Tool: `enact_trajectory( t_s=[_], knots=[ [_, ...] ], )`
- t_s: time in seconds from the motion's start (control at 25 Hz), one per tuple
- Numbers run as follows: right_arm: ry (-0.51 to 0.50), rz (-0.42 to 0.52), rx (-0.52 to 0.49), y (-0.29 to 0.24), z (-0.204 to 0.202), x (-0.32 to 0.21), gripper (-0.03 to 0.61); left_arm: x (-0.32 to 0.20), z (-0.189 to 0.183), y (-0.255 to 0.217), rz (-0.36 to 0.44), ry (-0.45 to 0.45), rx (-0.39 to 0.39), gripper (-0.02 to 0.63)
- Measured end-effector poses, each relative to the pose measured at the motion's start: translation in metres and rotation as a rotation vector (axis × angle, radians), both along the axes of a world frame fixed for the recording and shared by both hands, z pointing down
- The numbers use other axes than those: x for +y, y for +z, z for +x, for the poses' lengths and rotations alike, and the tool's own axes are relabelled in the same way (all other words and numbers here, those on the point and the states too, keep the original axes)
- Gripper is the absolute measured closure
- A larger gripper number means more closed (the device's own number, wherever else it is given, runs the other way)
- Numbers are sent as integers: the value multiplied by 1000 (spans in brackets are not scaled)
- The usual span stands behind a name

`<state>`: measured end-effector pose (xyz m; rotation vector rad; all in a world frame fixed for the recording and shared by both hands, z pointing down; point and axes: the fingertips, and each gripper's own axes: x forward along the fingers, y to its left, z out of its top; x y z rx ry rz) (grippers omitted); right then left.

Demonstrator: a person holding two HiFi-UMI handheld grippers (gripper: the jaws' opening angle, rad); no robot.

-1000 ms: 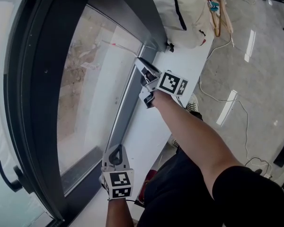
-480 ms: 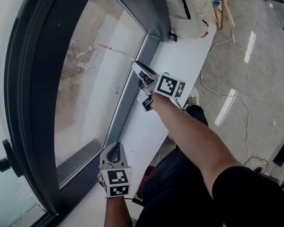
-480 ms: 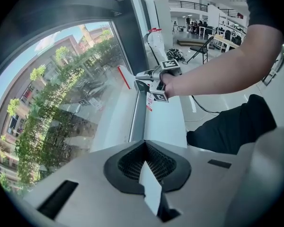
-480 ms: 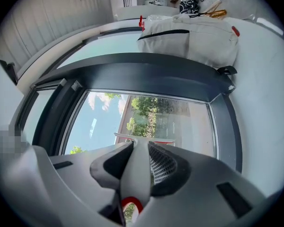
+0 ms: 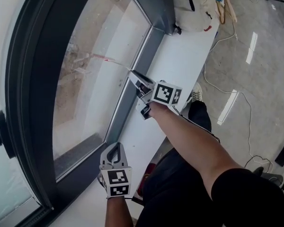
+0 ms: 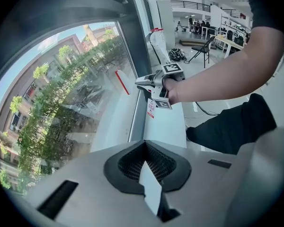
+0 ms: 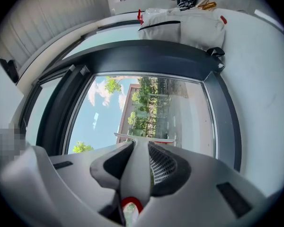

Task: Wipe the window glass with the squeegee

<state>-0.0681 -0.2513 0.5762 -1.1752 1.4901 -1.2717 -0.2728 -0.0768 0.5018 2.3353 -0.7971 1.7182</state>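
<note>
The window glass [image 5: 94,70] fills the left of the head view inside a dark frame. My right gripper [image 5: 138,80] is shut on the squeegee's pale handle [image 7: 137,167]. The thin red-and-white blade [image 5: 104,58] lies against the pane, just above the lower frame. In the left gripper view the right gripper [image 6: 154,82] and the red blade [image 6: 123,82] show ahead beside the glass [image 6: 71,93]. My left gripper [image 5: 114,154] hangs low over the sill with its jaws together. A white sliver [image 6: 149,193] shows at their seam; what it is cannot be told.
A white sill [image 5: 180,65] runs along the window's foot. A beige bag [image 5: 194,8] and wooden hangers [image 5: 223,6] lie at its far end. A dark window handle [image 5: 2,131] sticks out at the left. Cables [image 5: 217,93] trail on the grey floor.
My right gripper has drawn the squeegee along the glass, away from the far corner of the frame and toward me. The left gripper has hardly moved.
</note>
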Motion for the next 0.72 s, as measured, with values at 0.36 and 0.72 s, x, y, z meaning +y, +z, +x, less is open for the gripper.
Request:
enact_trajectory(
  t_s=[0.36, 0.72],
  knots=[
    [-66, 8, -7, 0, -56, 21, 488, 11, -21, 2, 11, 1, 6, 612],
    [-126, -5, -24, 11, -99, 38, 488, 18, -31, 4, 13, 3, 3, 612]
  ],
)
